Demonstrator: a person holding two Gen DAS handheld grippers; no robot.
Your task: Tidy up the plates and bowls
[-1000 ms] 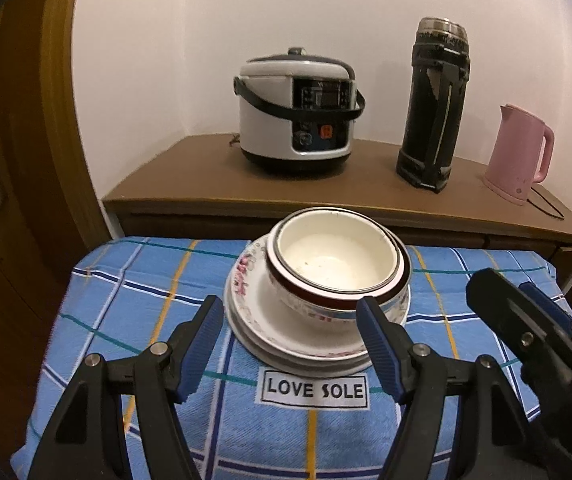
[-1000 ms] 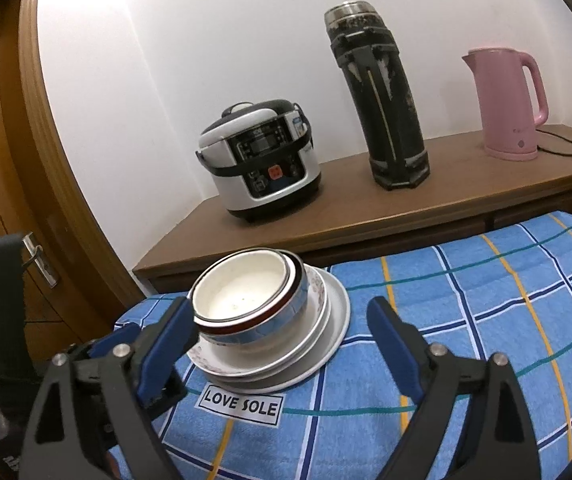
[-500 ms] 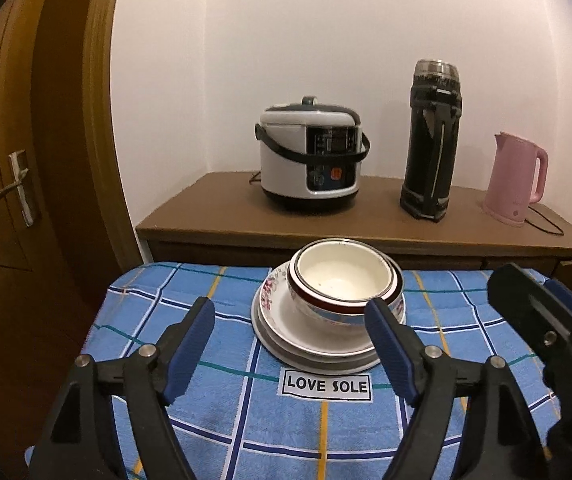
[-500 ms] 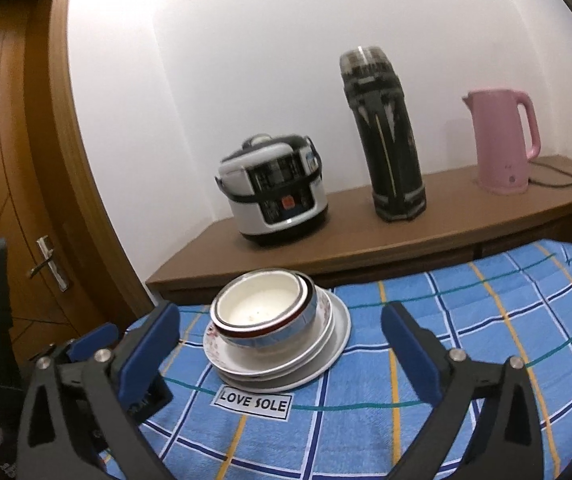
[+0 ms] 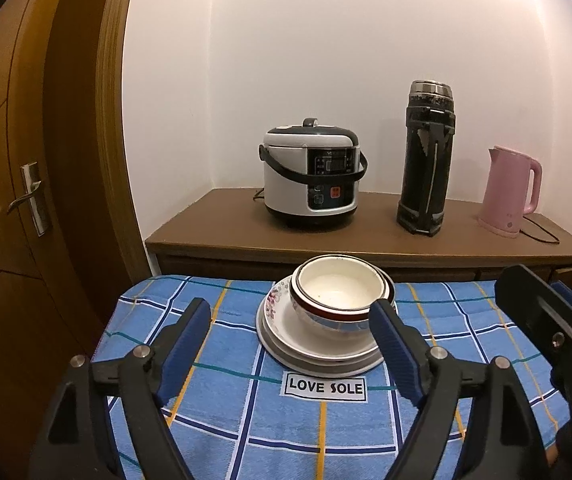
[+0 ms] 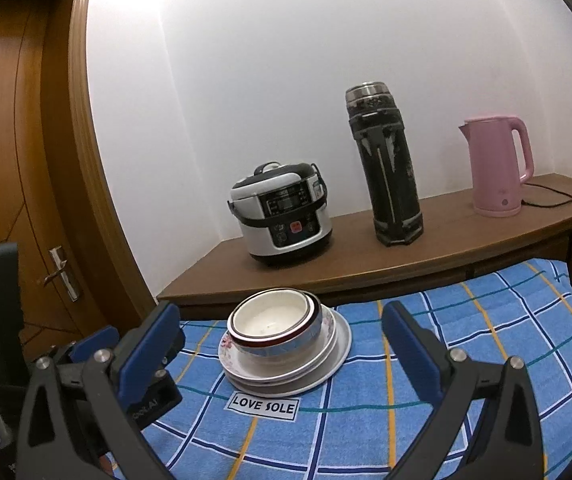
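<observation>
Both claws empty. Left claw (image 5: 290,330) has its jaws spread and opening wider, nothing between the pads; the stack sits beyond the tips, untouched. Right claw (image 6: 281,332) is spread as wide as it goes, also holding nothing, also short of the stack.

Stack: nested bowls (image 5: 340,294) sit on the plates (image 5: 318,350), a floral-rimmed plate on top of plainer ones. Exact count of bowls and plates is hard to tell. The pile rests on the blue checked cloth (image 5: 213,420) covering the desk, just behind the "LOVE SOLE" label (image 5: 324,387).

Step judgement: stacking looks finished, bowls inside one another, plates below, all in one pile. Both claws read as released and clear of it. If anything remains, the next move would be squaring up the bowls, which sit slightly off-centre toward the far side of the plates; that calls for a light push at the rim, not a hard pinch.

Further out: a brown sideboard (image 5: 366,236) behind the desk carries a rice cooker (image 5: 310,176), a tall black thermos (image 5: 426,160) and a pink kettle (image 5: 512,192). Wooden door (image 5: 17,160) on the left.
</observation>
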